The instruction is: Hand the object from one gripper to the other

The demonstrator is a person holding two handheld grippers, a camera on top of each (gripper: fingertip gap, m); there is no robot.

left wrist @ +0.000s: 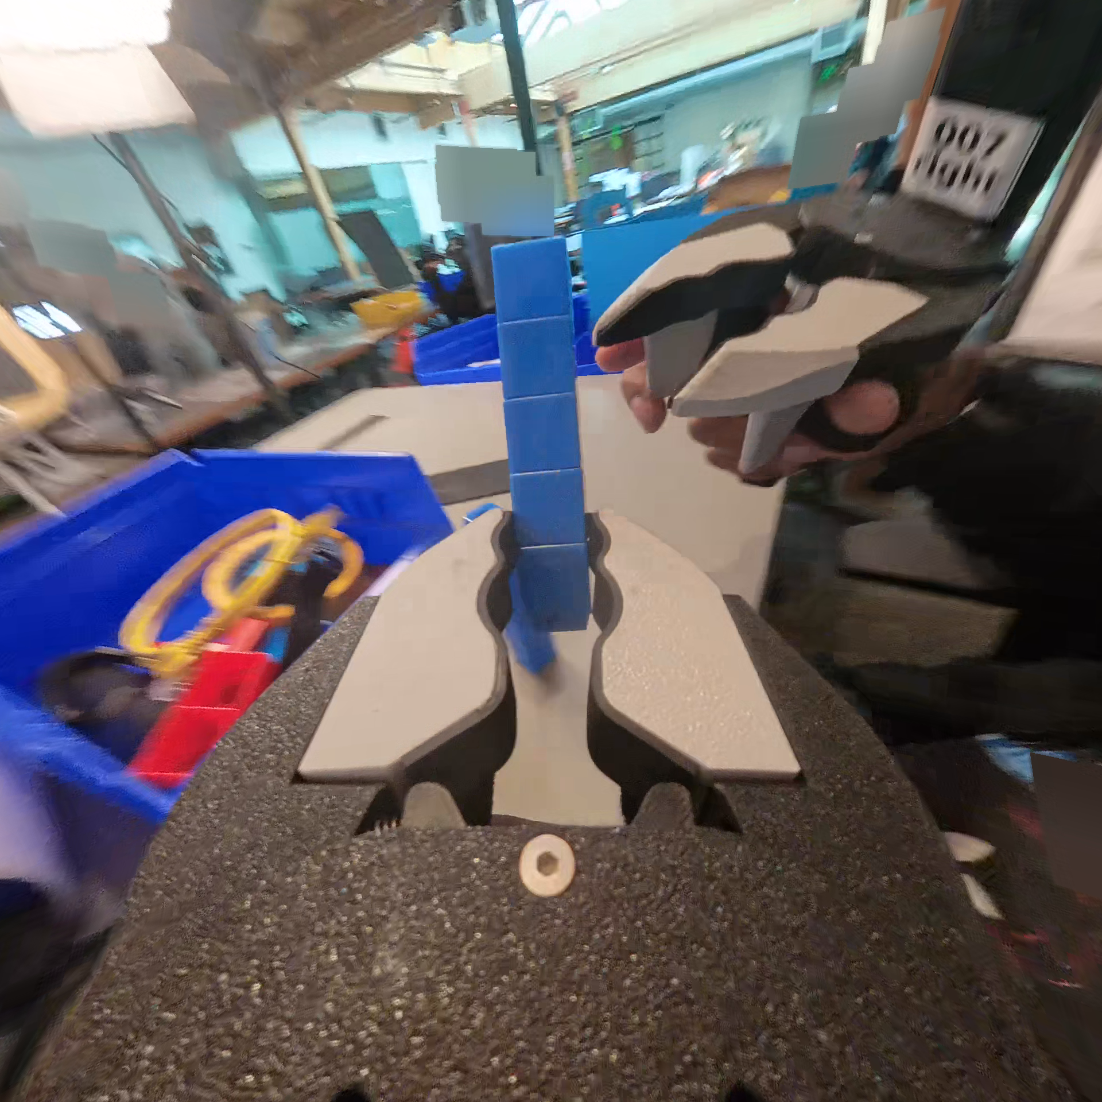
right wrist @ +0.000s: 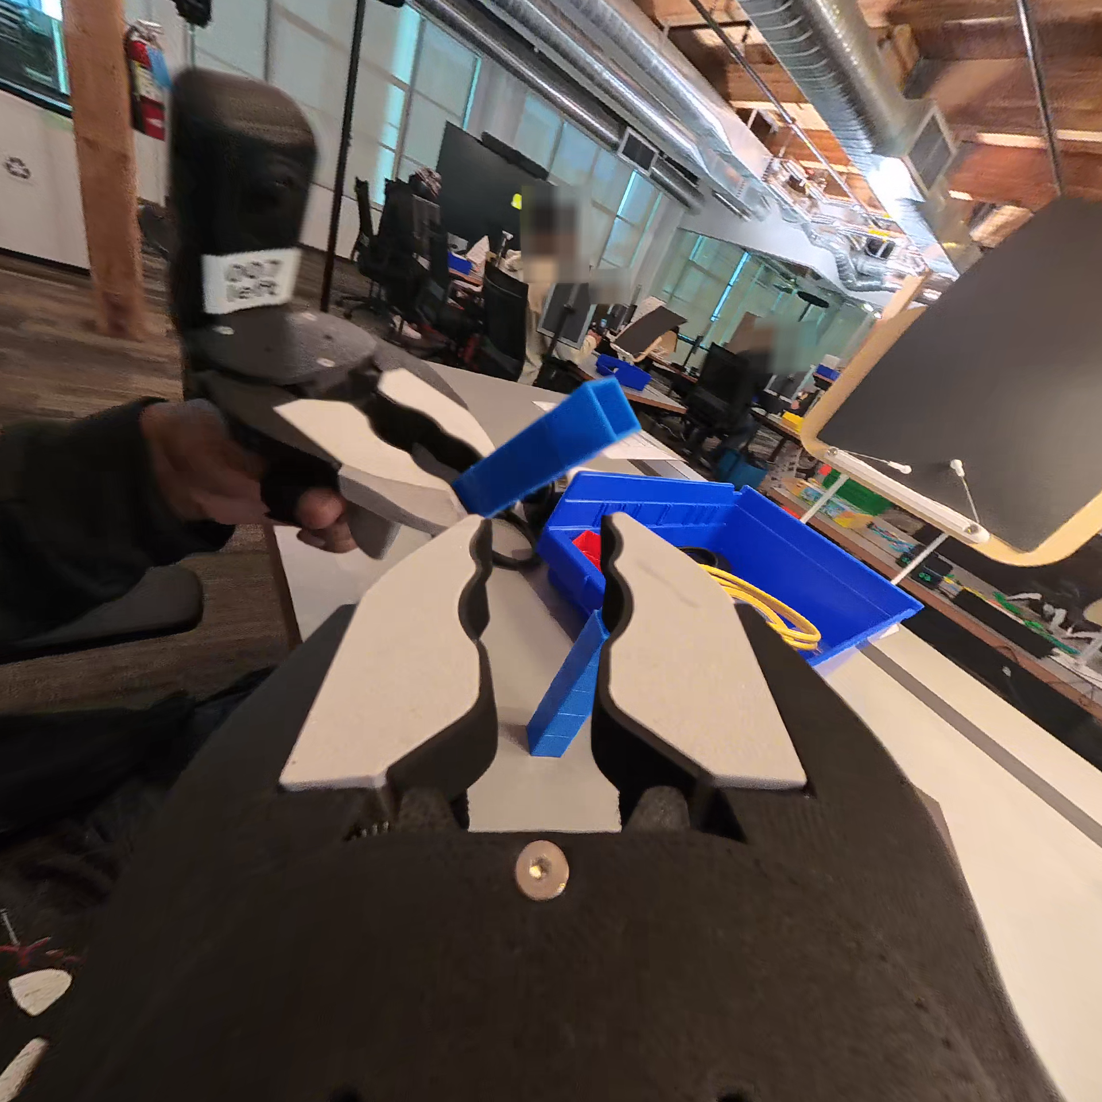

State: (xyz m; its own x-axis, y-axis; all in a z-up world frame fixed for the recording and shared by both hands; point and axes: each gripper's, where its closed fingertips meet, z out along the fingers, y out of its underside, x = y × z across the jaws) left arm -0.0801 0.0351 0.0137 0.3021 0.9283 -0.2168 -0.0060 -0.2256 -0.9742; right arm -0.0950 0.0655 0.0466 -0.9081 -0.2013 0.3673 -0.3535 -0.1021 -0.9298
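The left gripper (left wrist: 548, 536) is clamped on the lower end of a blue segmented bar (left wrist: 539, 387), with both fingertips pressed against the bar's sides near its lowest segments. In the left wrist view the bar's long axis runs nearly upright, extending forward and up beyond the fingertips, with five square segments visible along its face. In the right wrist view the same bar (right wrist: 548, 447) projects from the left gripper (right wrist: 459, 477) up and to the right, its free end pointing toward the far side of the room; its cross-section at that end appears L-shaped. The right gripper (left wrist: 632, 370) is held to the right of the bar's upper half, near it but not touching, with its jaws spread apart and empty. In its own view the right gripper (right wrist: 542, 525) shows the same wide gap between its fingers, and the bar sits just above and beyond the left fingertip. A second blue bar (right wrist: 566, 697) lies on the grey bench (right wrist: 954, 775) below, seen through that gap, its long axis angled up and to the right. A blue bin (right wrist: 775, 548) stands on the bench beyond, holding a yellow cable (right wrist: 769, 608) and a red block (right wrist: 587, 545).
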